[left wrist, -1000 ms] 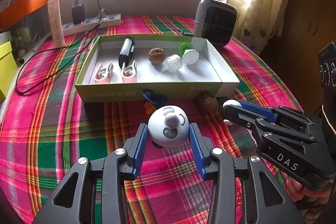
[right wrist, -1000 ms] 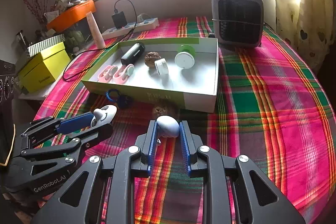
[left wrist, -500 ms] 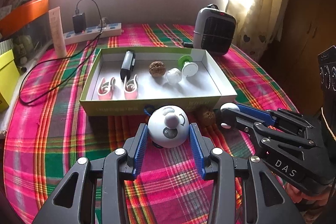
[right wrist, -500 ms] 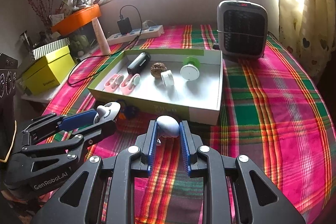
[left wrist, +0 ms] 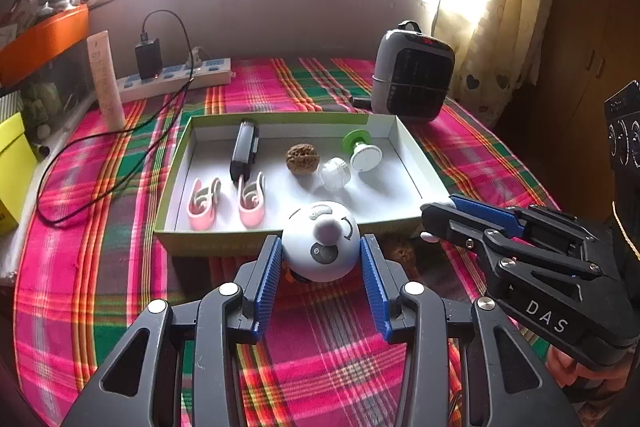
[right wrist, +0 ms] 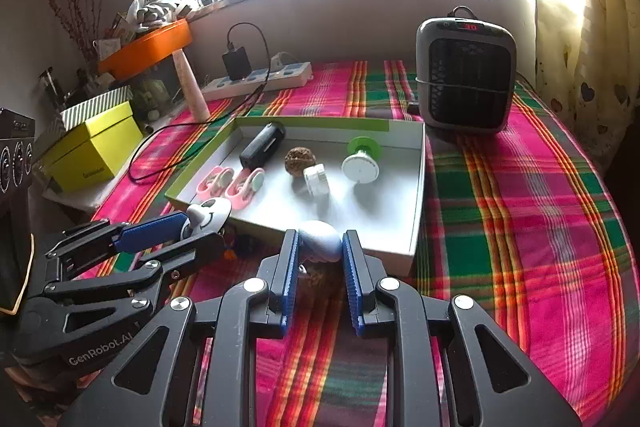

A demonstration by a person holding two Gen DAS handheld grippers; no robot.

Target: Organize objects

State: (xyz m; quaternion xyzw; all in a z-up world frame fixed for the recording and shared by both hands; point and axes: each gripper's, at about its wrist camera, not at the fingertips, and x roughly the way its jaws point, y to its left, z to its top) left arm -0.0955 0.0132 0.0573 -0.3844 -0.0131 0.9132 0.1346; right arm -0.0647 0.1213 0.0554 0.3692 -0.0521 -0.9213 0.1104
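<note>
Plaid-covered table [left wrist: 100, 267] under bright window, heater [right wrist: 466, 71] at back. Open box [left wrist: 412, 151] mid-table with black tube [left wrist: 244, 151], walnut [left wrist: 303, 159], two pink clips [left wrist: 204, 203], clear cap [left wrist: 335, 174], green-white spool [left wrist: 362, 151] inside. Left claw [left wrist: 322, 261] clamped on white ball [left wrist: 320, 241], just before box's near wall. Right claw [right wrist: 318, 253] clamped on white egg [right wrist: 320, 235], at box's near edge. Second walnut [left wrist: 400, 249] on cloth beside box.
</note>
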